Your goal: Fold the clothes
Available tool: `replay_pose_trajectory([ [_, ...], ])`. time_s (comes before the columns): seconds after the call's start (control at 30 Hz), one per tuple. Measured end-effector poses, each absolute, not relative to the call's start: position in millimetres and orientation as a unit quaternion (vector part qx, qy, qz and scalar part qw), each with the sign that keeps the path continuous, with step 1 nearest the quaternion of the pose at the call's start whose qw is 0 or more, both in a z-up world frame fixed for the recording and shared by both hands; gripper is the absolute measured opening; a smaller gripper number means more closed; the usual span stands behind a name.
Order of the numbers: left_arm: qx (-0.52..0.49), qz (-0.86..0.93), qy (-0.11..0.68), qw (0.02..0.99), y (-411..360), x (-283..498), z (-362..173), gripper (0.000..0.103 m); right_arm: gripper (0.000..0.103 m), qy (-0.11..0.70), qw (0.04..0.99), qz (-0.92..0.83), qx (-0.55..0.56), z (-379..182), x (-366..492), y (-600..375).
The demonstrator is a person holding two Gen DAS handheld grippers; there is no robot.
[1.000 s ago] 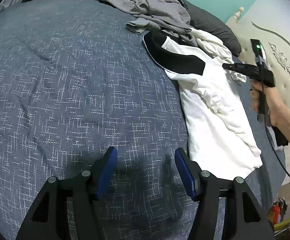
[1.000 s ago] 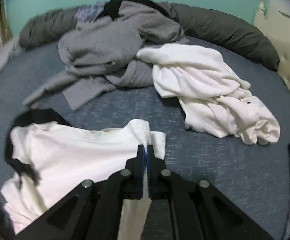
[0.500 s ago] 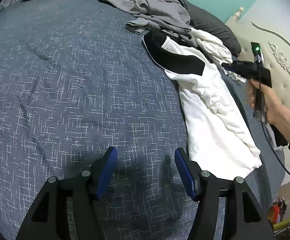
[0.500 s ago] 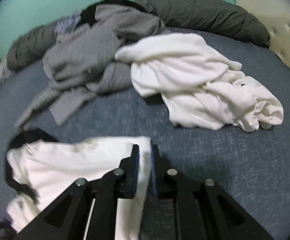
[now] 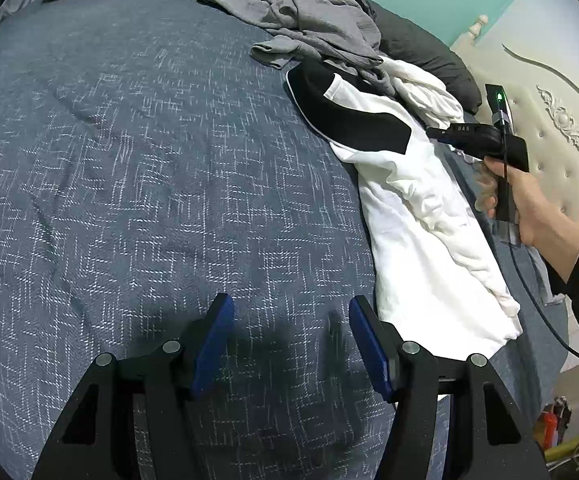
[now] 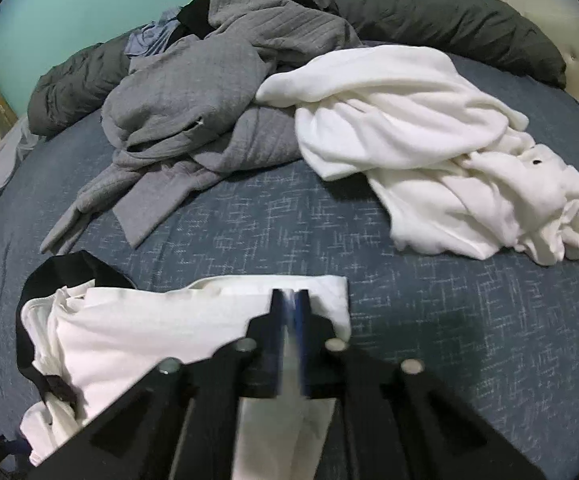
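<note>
My left hand-held gripper [image 5: 289, 340] hangs wide open over the blue bed [image 5: 149, 180], holding nothing. My right hand-held gripper [image 6: 289, 300] is pinched tight on the edge of the white and black shirt [image 6: 149, 332], which lies flat on the bed near the gray clothes pile [image 6: 209, 92].

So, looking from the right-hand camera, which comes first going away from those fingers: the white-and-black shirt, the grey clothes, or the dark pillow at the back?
1. White-and-black shirt: right at the fingers of the right gripper, whose tips lie over its edge.
2. Grey clothes: heaped farther up the bed, to the left.
3. Dark pillow: farthest, along the teal wall.
</note>
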State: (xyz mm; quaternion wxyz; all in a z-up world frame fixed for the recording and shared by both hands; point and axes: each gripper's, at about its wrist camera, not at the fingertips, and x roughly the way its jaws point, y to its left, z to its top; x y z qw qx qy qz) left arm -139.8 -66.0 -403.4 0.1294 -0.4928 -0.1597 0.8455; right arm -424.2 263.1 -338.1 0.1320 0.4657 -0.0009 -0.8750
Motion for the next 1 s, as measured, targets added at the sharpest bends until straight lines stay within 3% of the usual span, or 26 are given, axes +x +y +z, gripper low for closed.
replay_pose_trajectory([
  [0.37,-0.494,0.845,-0.159,0.130,-68,-139,-407,0.064,0.006,0.015,0.091,-0.870,0.484,-348,-440,266],
  [0.43,-0.494,0.845,-0.160,0.130,-68,-139,-406,0.064,0.015,0.027,0.080,-0.876,0.476,-336,-436,266],
  [0.63,-0.493,0.845,-0.163,0.129,-68,-139,-404,0.064,0.022,0.056,0.096,-0.898,0.425,-286,-396,257],
  [0.67,-0.492,0.846,-0.162,0.128,-68,-138,-403,0.064,0.026,0.056,0.114,-0.899,0.420,-281,-388,254],
  [0.73,-0.491,0.846,-0.164,0.126,-68,-139,-403,0.064,0.042,0.056,0.149,-0.897,0.412,-271,-364,245],
  [1.0,-0.486,0.851,-0.161,0.118,-68,-139,-400,0.064,0.044,0.066,0.219,-0.877,0.422,-271,-278,198],
])
